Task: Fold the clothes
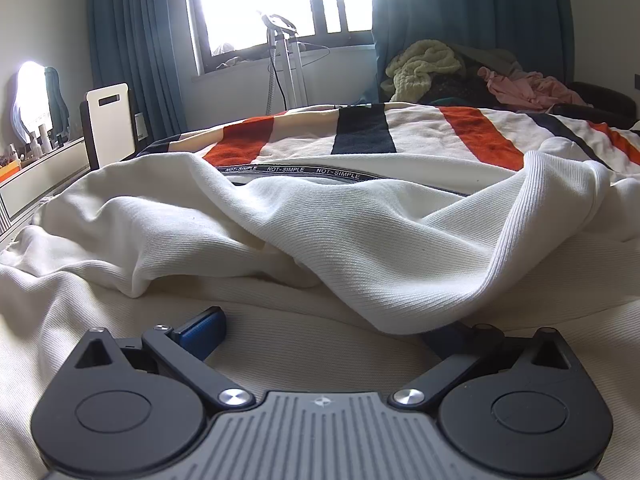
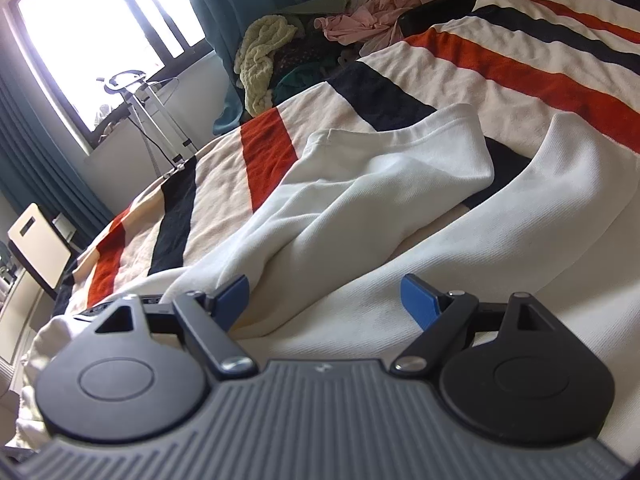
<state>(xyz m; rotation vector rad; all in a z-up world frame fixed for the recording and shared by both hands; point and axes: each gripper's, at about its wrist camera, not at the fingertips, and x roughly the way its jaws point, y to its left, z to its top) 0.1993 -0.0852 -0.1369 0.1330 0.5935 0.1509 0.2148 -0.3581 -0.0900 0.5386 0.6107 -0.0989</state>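
Left wrist view: a white sweatshirt (image 1: pixel 360 240) lies rumpled across the middle of the frame on a striped blanket (image 1: pixel 472 132). The left gripper (image 1: pixel 320 328) rests low, jaws wide, the right finger hidden under a fold; no grip can be told. Right wrist view: the right gripper (image 2: pixel 324 300) is spread wide, empty, over cloth (image 2: pixel 360 208). A single hem layer should be pinched, then smoothed flat before folding.

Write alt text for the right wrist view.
The right gripper, jaws open with nothing between them, sits low over a rumpled white sweatshirt spread on a striped blanket of cream, orange and dark bands. Behind are a pile of clothes, teal curtains and a bright window.
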